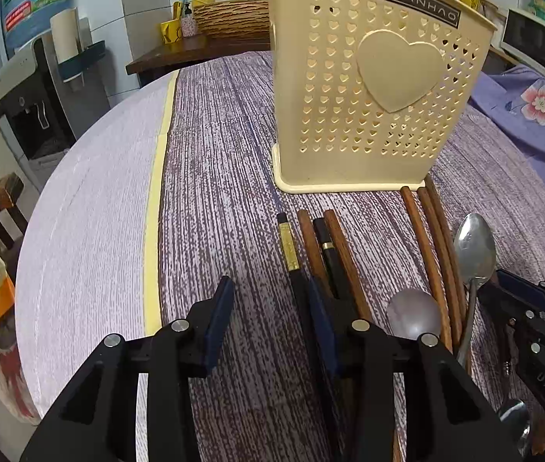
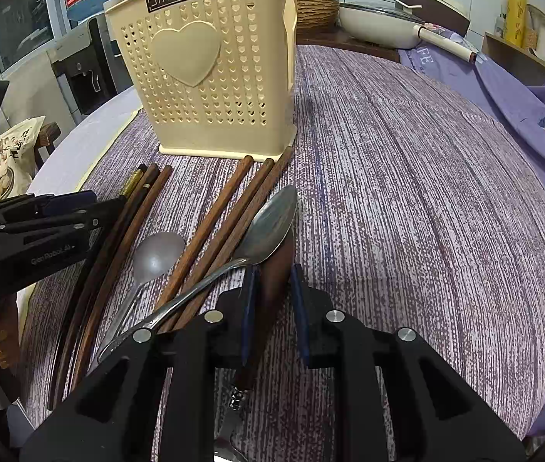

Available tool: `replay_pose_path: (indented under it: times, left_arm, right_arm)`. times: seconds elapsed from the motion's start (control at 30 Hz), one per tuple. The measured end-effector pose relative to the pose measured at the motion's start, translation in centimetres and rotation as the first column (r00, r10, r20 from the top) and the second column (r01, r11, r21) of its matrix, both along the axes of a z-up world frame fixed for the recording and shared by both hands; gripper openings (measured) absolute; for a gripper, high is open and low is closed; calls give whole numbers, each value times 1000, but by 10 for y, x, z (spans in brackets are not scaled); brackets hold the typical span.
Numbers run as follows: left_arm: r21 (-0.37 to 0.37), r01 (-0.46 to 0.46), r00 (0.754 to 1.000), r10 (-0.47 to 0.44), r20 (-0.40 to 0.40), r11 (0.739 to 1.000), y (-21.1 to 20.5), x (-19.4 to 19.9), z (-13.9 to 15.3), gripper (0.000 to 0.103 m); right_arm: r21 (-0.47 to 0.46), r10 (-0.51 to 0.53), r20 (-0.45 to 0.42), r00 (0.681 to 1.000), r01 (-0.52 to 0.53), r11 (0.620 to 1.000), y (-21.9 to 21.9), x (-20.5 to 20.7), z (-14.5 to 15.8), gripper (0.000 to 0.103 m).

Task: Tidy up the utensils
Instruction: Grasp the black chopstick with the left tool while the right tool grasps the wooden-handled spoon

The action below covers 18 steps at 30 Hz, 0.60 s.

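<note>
1. left wrist view: the left claw [image 1: 268, 319] hangs low over the counter [image 1: 214, 192], released, its jaws standing wide apart with only cloth between them. its right finger [image 1: 322, 327] sits just beside, maybe touching, the black chopstick with a gold band [image 1: 289, 254]; i cannot tell which.
2. same view: brown wooden chopsticks [image 1: 422, 238] and two metal spoons, one shiny [image 1: 472, 250] and one dull [image 1: 413, 315], lie in front of the cream holder [image 1: 368, 88], which stands upright and looks empty through its holes.
3. handling, as a judgement: chopsticks are light, stiff and thin, prone to roll and slip; pinch near mid-length. spoons are heavier, smooth metal; take the handle, not the bowl.
4. right wrist view: the right claw [image 2: 272, 296] points toward the holder [image 2: 210, 73], jaws partly open around a dark brown wooden handle [image 2: 272, 281] lying on the counter [image 2: 426, 192]. the pads do not clearly press it, so i judge it not yet clenched.
5. same view: the shiny spoon [image 2: 272, 227] crosses the brown chopsticks [image 2: 214, 223] just left of that handle. the left claw [image 2: 64, 208] hangs beside the darker sticks.
</note>
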State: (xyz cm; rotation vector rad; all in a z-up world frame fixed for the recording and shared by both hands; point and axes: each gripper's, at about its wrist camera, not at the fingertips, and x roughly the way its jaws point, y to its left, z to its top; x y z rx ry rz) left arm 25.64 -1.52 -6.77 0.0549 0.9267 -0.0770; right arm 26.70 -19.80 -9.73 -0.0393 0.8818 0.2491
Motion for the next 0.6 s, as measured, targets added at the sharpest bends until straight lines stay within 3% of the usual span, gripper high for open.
replay_pose_path:
  times: [0.4, 0.47, 0.6]
  left_arm:
    - [2, 11, 1000, -11, -11, 1000, -9, 16, 1, 19]
    - [3, 7, 1000, -7, -8, 1000, -9, 16, 1, 9]
    - [3, 4, 1000, -4, -2, 1000, -9, 14, 1, 9]
  right_arm:
    - [-28, -25, 8, 1000, 26, 999, 7, 7, -1, 19]
    - [-16, -26, 10, 1000, 26, 1000, 5, 7, -1, 19]
    - [34, -33, 2, 999, 33, 999, -3, 7, 0, 18]
